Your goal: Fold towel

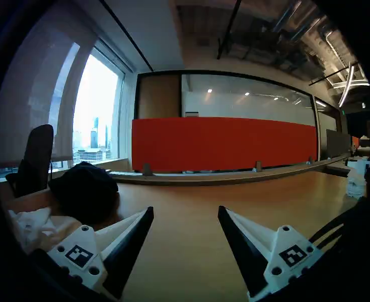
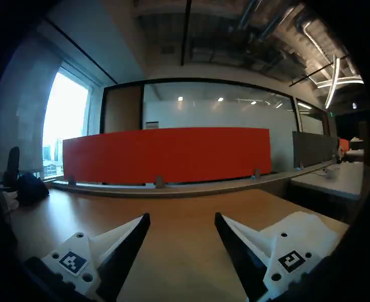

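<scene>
Towel (image 1: 33,226): white, crumpled, lying on the wooden table (image 1: 195,241) at the far left of the left gripper view, just beside a black bag (image 1: 86,189). Left gripper (image 1: 185,209) spread wide, empty, over the tabletop. Right gripper (image 2: 182,215) also spread wide, holding nothing. Red partition (image 2: 169,153) runs along the table's back edge; window (image 1: 96,121) at left.

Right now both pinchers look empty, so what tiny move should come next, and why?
Probably turn the left gripper toward the crumpled white cloth lying off to its left, next to the dark bag. Both it and the right gripper are open over bare wooden table, holding nothing, and that cloth looks like the towel, though I cannot be sure.
</scene>
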